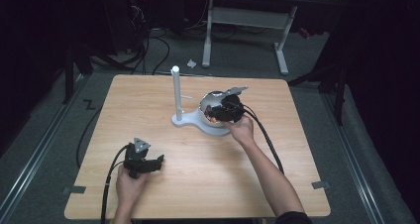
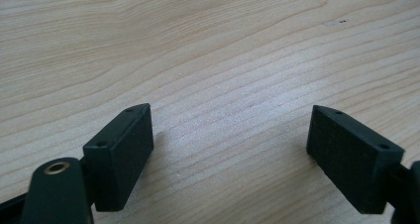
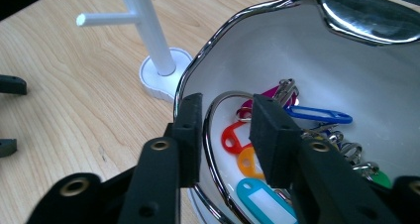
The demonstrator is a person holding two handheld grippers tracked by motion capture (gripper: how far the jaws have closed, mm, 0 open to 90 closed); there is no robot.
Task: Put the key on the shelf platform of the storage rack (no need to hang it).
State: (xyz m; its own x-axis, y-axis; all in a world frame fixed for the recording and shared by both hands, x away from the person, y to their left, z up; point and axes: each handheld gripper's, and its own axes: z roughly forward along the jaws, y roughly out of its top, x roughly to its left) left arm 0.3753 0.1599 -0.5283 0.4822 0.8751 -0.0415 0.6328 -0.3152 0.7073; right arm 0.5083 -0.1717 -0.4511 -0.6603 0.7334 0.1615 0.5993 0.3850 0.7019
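A white bowl (image 1: 210, 104) with a chrome rim (image 3: 297, 50) stands right of centre on the wooden table (image 1: 198, 174). It holds several coloured key tags: blue (image 3: 319, 115), red (image 3: 232, 137), orange (image 3: 249, 163) and cyan (image 3: 262, 201), strung on a large metal ring (image 3: 214, 149). My right gripper (image 1: 224, 110) (image 3: 227, 101) is open over the bowl's near edge. One jaw is by the rim and the other is inside, with the ring between them. My left gripper (image 1: 159, 161) (image 2: 230, 130) rests open on the bare table at the front left.
A white stand (image 1: 175, 92) (image 3: 148, 30) with a post and side pegs rises just left of the bowl. The left gripper's jaws also appear far off (image 3: 10, 85). Beyond the table are a white-legged desk (image 1: 245, 21) and floor cables (image 1: 153, 40).
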